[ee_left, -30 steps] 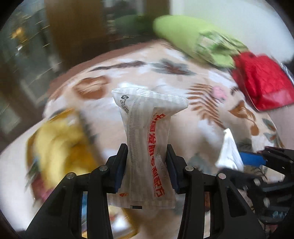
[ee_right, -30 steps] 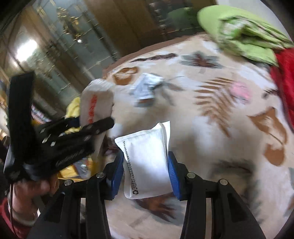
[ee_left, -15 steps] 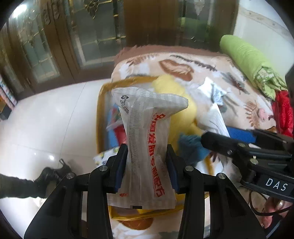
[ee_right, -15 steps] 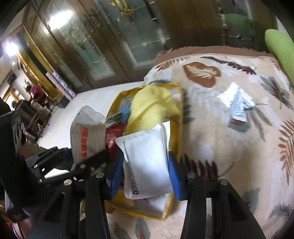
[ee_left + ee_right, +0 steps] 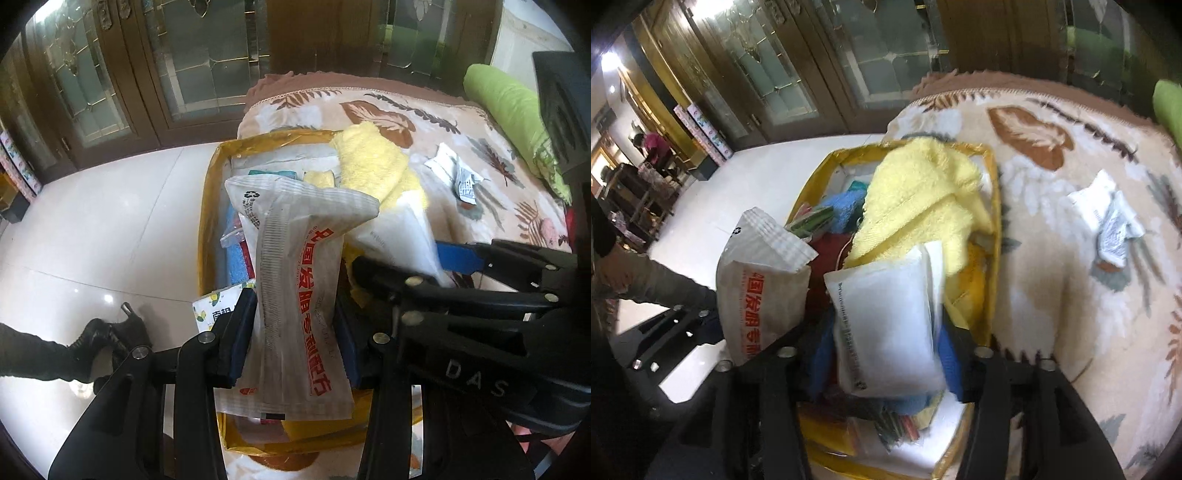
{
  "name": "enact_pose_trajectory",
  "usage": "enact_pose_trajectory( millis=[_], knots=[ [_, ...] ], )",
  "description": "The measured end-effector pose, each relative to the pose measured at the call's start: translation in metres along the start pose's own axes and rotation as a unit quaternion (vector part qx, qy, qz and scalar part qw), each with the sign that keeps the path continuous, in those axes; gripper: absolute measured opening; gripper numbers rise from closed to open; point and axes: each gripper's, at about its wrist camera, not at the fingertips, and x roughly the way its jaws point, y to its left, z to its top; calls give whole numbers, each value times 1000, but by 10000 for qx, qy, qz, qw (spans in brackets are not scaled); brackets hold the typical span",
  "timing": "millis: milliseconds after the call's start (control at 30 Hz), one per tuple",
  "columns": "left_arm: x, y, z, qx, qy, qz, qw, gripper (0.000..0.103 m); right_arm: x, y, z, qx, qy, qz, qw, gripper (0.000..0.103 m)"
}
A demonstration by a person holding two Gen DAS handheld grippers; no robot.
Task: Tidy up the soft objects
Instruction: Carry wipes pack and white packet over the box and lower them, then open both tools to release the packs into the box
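Both grippers hang over the yellow-rimmed bag (image 5: 210, 206) at the edge of the bed (image 5: 1071, 295), each loaded. The left gripper (image 5: 295, 332) is clenched on a white packet with red lettering (image 5: 295, 280), pinched at its waist; the right gripper (image 5: 886, 347) grasps a plain white pouch (image 5: 886, 325) the same way. The bag is already heaped — a yellow towel (image 5: 919, 199) spills over its far rim. Drop one packet at a time, I'd judge, into the open near corner rather than onto the towel, where it would likely slide out. Lower before opening — soft packs flop and tumble. One crumpled wrapper (image 5: 1108, 225) lies on the blanket, well apart from the bag.
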Motion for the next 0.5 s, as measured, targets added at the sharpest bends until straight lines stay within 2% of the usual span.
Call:
enact_pose_trajectory(
  millis=[67, 167, 267, 500],
  knots=[
    [0, 1, -1, -43, -45, -54, 10000, 47, -4, -1, -1, 22, -46, 19, 10000, 60],
    [-1, -1, -1, -35, -62, -165, 9998, 63, -19, -3, -3, 115, -302, 160, 9994, 61],
    [-6, -7, -2, 56, -141, -21, 9999, 63, -36, -2, -4, 205, -528, 368, 9977, 66],
    [-31, -4, -11, 84, -642, 301, 9974, 64, -69, 4, -8, 80, -1120, 501, 9924, 67]
  ],
)
